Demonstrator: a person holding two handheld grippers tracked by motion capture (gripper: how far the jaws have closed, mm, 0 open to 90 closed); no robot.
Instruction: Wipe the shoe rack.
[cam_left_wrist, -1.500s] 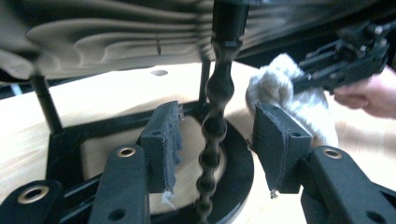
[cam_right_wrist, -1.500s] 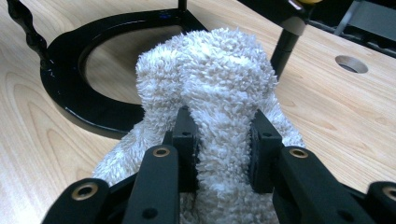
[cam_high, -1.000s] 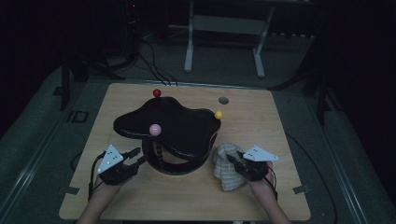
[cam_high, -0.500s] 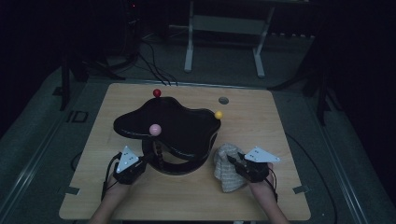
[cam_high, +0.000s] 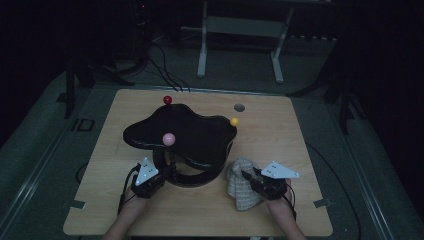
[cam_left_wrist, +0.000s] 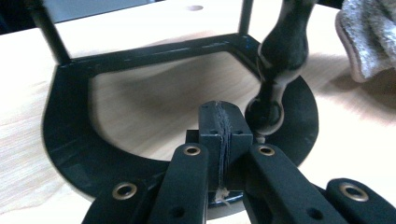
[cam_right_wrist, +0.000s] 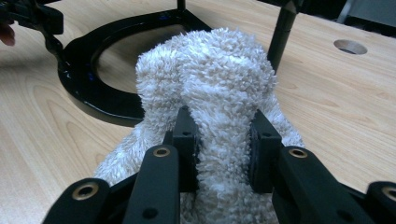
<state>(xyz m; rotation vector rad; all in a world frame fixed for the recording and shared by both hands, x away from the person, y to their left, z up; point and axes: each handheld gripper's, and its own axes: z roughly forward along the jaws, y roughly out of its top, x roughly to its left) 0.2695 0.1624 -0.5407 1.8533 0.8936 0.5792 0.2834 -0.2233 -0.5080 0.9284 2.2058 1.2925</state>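
Observation:
A glossy black stand with a wavy top (cam_high: 195, 135) rests on a ring-shaped base (cam_high: 200, 177) in the middle of the table. My left gripper (cam_high: 162, 175) sits at the base's near left edge. Its jaws are shut pad to pad over the black ring (cam_left_wrist: 70, 140), nothing visible between them (cam_left_wrist: 223, 126). A shiny black post (cam_left_wrist: 280, 51) rises just to their right. My right gripper (cam_high: 248, 176) is shut on a fluffy off-white cloth (cam_high: 240, 192), whose pile bulges above the pads (cam_right_wrist: 219, 79) and between them (cam_right_wrist: 223, 140).
A pink ball (cam_high: 169, 138), a red ball (cam_high: 167, 100) and a yellow ball (cam_high: 234, 121) sit on rods around the stand's top. The wooden table (cam_high: 300, 150) has a round hole (cam_high: 239, 107) at the back. Metal frame legs stand on the floor beyond.
My left gripper has slid right up to the stand's base and its jaws have come together. The right gripper and the cloth have stayed put.

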